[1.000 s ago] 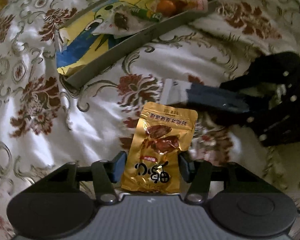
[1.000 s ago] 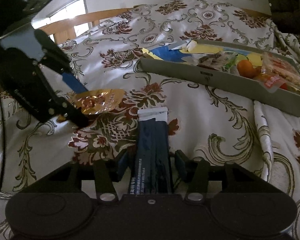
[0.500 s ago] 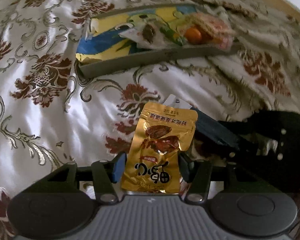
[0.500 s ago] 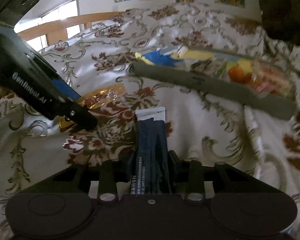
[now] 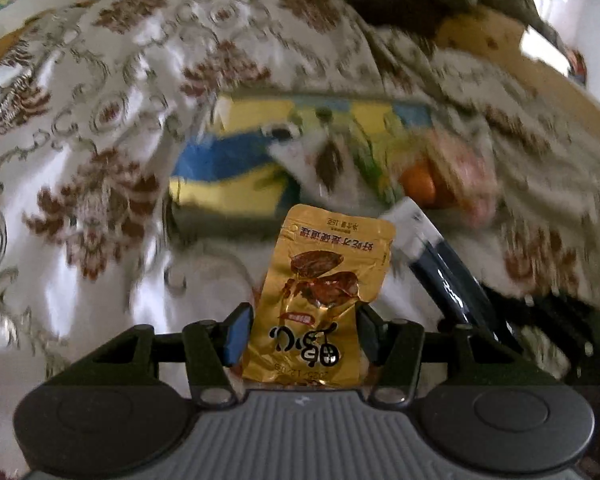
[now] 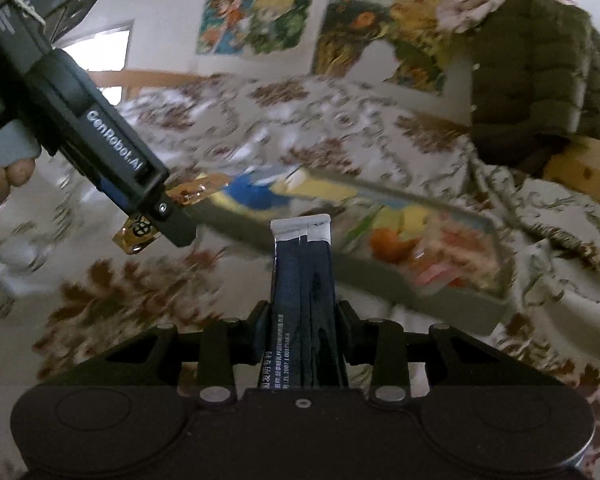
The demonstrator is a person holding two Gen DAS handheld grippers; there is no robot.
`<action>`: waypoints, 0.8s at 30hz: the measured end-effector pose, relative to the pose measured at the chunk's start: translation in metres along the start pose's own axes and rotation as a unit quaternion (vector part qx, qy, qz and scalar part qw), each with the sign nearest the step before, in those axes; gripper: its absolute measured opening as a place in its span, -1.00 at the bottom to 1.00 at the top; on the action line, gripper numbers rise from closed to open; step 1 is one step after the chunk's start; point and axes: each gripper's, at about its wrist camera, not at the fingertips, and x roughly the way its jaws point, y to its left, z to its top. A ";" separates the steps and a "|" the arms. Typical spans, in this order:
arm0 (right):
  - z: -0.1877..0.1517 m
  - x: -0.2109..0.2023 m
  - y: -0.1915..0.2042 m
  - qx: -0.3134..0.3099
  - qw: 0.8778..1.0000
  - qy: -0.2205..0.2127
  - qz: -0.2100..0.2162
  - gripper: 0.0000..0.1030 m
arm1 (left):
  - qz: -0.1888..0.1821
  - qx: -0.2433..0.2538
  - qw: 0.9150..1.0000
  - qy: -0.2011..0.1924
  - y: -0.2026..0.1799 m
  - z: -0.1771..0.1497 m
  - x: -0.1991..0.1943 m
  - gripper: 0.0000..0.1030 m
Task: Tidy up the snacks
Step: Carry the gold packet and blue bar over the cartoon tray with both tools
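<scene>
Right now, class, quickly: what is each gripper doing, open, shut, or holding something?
Left gripper: shut on the gold snack packet.
Right gripper: shut on the dark blue packet.

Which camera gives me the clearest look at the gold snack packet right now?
Left wrist: the gold packet faces the lens, print legible, clamped in the left gripper. The right wrist view shows it only edge-on, mostly hidden behind that gripper's finger.

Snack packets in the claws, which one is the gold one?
The gold pouch with the brown food picture, pinched in the left claw. The right claw grips a long dark navy packet with a silver end.
</scene>
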 end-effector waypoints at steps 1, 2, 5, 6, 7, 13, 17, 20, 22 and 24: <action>0.004 0.003 -0.007 0.009 1.000 -0.008 -0.006 -0.28 | 0.003 -0.007 1.000 -0.010 -0.001 0.007 0.002 0.15; 0.007 0.006 -0.012 0.014 1.000 -0.015 -0.013 -0.28 | 0.007 -0.014 1.000 -0.021 -0.002 0.015 0.004 0.15; 0.023 0.022 -0.029 0.040 0.998 -0.035 -0.031 -0.28 | 0.028 -0.030 0.998 -0.047 -0.004 0.040 0.012 0.15; 0.029 0.028 -0.036 0.052 0.997 -0.041 -0.034 -0.28 | 0.035 -0.036 0.997 -0.054 -0.006 0.048 0.016 0.15; 0.036 0.033 -0.043 0.063 0.996 -0.048 -0.038 -0.28 | 0.041 -0.044 0.996 -0.059 -0.007 0.056 0.020 0.15; 0.060 0.057 -0.088 0.121 0.990 -0.054 -0.049 -0.28 | 0.059 -0.106 0.991 -0.062 -0.009 0.096 0.054 0.15; 0.066 0.069 -0.112 0.149 0.986 -0.045 -0.059 -0.27 | 0.062 -0.110 0.991 -0.054 -0.020 0.116 0.080 0.16; 0.065 0.078 -0.127 0.177 0.982 -0.032 -0.057 -0.27 | 0.061 -0.106 0.991 -0.049 -0.032 0.125 0.097 0.16; 0.062 0.080 -0.131 0.184 0.981 -0.027 -0.056 -0.27 | 0.055 -0.106 0.992 -0.045 -0.041 0.128 0.106 0.16; 0.060 0.084 -0.134 0.190 0.980 -0.022 -0.056 -0.27 | 0.047 -0.103 0.993 -0.042 -0.048 0.130 0.114 0.16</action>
